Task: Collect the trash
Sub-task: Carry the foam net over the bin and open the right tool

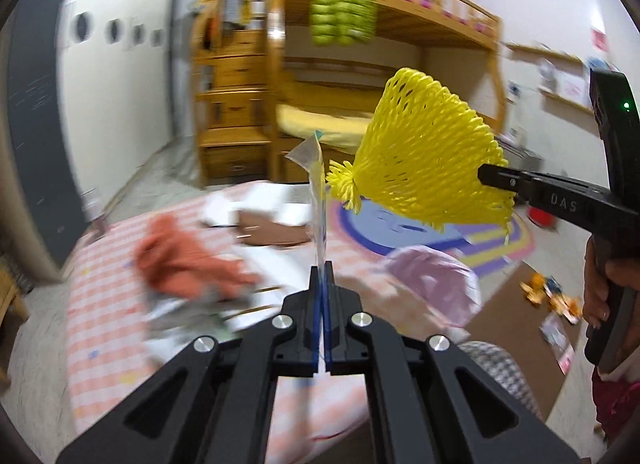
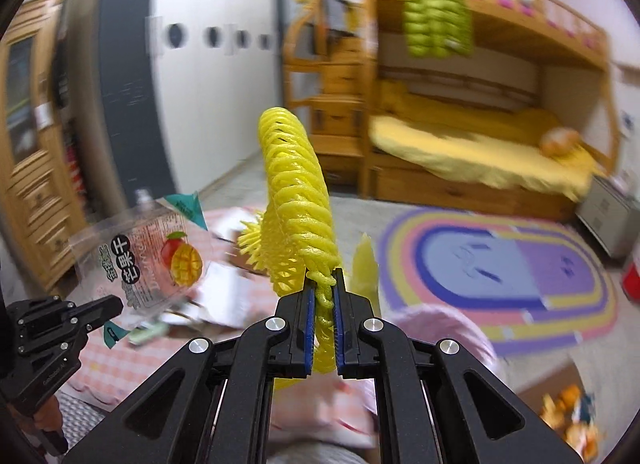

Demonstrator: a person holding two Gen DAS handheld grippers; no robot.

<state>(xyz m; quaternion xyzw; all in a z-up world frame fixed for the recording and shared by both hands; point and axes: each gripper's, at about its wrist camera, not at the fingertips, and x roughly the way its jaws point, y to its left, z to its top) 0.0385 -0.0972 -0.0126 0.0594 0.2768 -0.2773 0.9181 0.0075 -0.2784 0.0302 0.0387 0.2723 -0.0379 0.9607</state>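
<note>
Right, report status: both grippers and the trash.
Left gripper shut on clear snack wrapper. Right gripper shut on yellow foam net. Both pieces held up above the bed; nothing blocking.

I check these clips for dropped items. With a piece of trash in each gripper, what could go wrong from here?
The right gripper pinches only an edge of the yellow foam net, which might tear or slip free. The left gripper grips the clear snack wrapper by one thin edge; the slick film could slide out. The two pieces hang close together and might snag.
</note>
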